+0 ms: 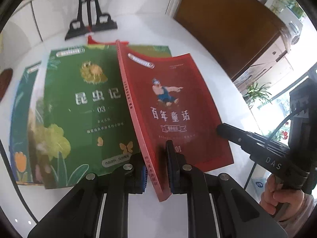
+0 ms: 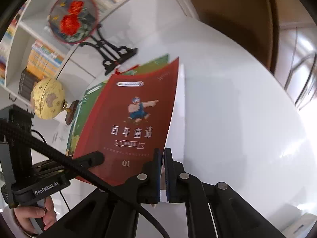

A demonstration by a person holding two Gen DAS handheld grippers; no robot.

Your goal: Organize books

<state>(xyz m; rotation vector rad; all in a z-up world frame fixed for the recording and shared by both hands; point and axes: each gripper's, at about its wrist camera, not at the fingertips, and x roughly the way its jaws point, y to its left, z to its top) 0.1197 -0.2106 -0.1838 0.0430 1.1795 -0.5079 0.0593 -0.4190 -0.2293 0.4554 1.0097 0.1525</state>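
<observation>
A red book (image 1: 170,103) with a cartoon figure and "01" on its cover stands tilted, its spine raised off the white table (image 1: 198,39). My left gripper (image 1: 156,168) is shut on the lower end of that spine. My right gripper (image 2: 162,158) is shut on the red book (image 2: 128,123) at its lower page edge; from the left wrist its tip (image 1: 221,129) shows at the cover's right side. The left gripper (image 2: 97,156) shows on the cover's lower left. A green book (image 1: 85,107) lies flat beside it, with another green book (image 1: 21,109) partly under it.
More book edges (image 1: 154,49) poke out behind the red one. A round fan ornament (image 2: 73,17) on a black stand (image 1: 89,25) and a globe (image 2: 48,99) sit at the table's back. A bookshelf (image 2: 43,57) lies behind, a brown panel (image 1: 227,23) to the right.
</observation>
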